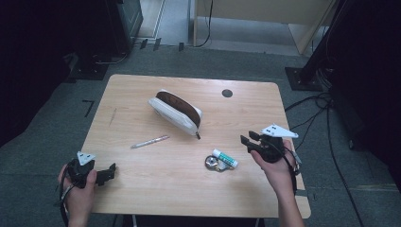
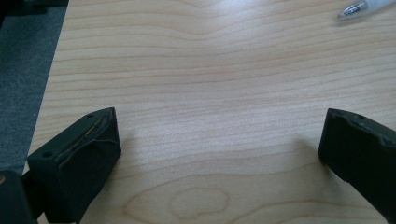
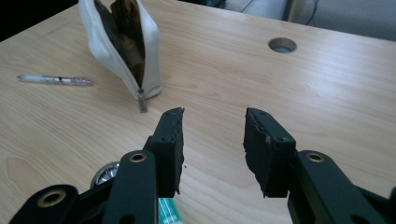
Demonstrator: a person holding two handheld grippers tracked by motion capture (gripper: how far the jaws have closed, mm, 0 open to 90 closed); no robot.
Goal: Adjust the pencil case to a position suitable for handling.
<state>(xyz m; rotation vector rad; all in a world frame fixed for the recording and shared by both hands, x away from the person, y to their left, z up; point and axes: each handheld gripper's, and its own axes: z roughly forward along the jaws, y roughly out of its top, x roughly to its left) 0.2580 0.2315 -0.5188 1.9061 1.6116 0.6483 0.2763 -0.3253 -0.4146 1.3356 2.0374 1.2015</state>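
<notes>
1. The right hand-held gripper (image 1: 247, 138) is held above the counter (image 1: 142, 165) near its right edge, jaws partly apart with nothing between them.
2. Just left of it lie a white tube with a green cap (image 1: 225, 158) and a round metal piece (image 1: 213, 162), touching each other.
3. The left hand-held gripper (image 1: 111, 168) rests at the counter's near left, jaws wide and empty.
4. An unzipped white pouch (image 1: 176, 112) stands mid-counter; a pen (image 1: 150, 142) lies in front of it.
</notes>
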